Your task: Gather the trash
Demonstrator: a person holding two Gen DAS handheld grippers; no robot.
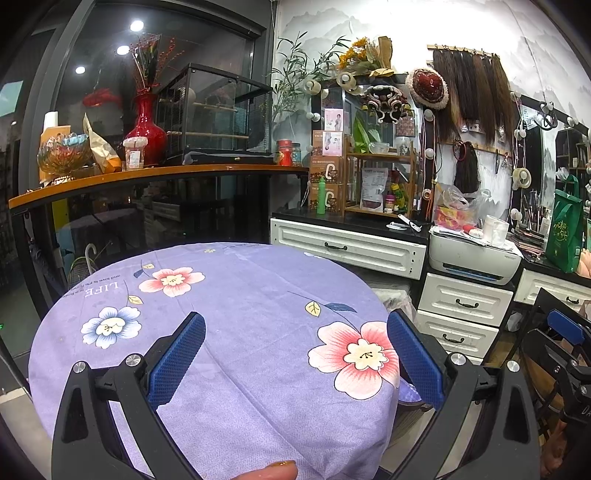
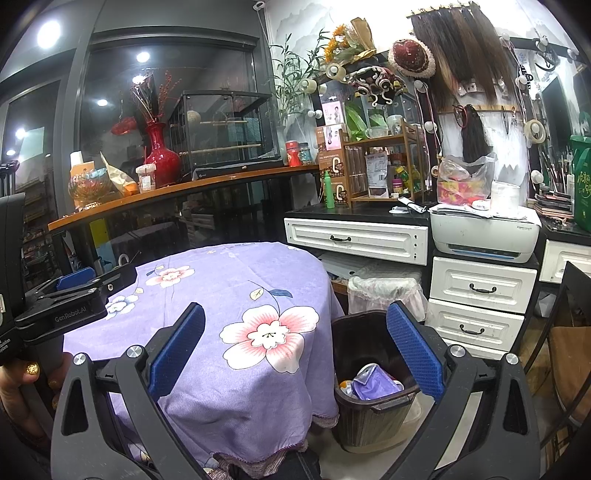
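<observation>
Hovering over a bare tablecloth, both grippers spread and holding nothing.

Left gripper and right gripper released above the table; trash lying in the bin beside it. Risk: snagging the cloth on a low sweep, or knocking the bin. Bin's depths dark; possibly more scraps under the purple wrapper, floor behind the table hidden.

You get bright, sharp indoor views; round ceiling lights glare on dark glass; fisheye bends edges.
</observation>
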